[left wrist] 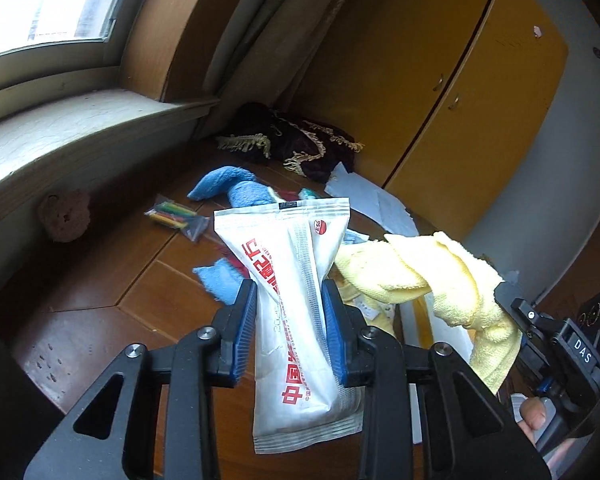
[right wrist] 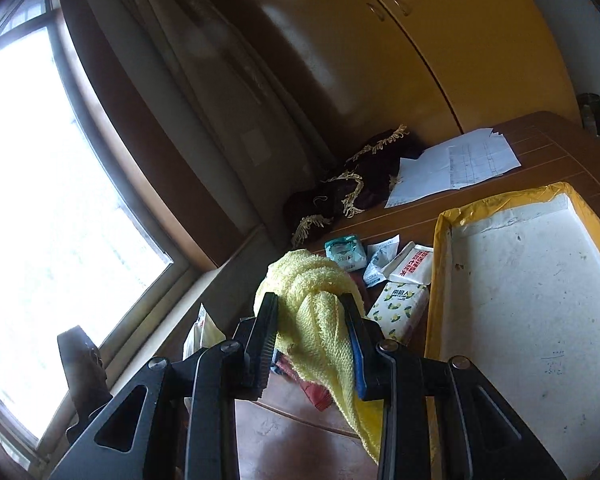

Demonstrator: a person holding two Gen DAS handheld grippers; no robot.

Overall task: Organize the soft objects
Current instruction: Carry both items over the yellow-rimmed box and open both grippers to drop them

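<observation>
Left wrist view: the left gripper (left wrist: 289,334) is clamped across the middle of a white pouch (left wrist: 296,312) with red print, held up above a brown wooden surface (left wrist: 100,308). To its right, the right gripper (left wrist: 504,292) pinches a yellow cloth (left wrist: 416,276), bunched and hanging free, approx. level with the pouch.

Right wrist view: the same cloth sits between the right gripper's pads, tail drooping toward the surface. Just right of it lies a shallow white tray (right wrist: 540,300) with yellow edging; nothing soft lies in the part of it that shows.

Still loose on the surface: blue towels (left wrist: 236,192), a bag of coloured sticks (left wrist: 176,216), a dark fringed cloth (left wrist: 296,144) at the back corner w/ white papers (right wrist: 456,164) beside it, and small packets (right wrist: 380,264) incl. a lemon-print tissue pack (right wrist: 400,310) near the tray's left edge. A pinkish lump (left wrist: 64,216) near the window ledge is possibly a plush toy; too dim to say.

Progress, as a judgement: early. Two items are lifted, none visibly sorted, and most soft things are left to gather.
</observation>
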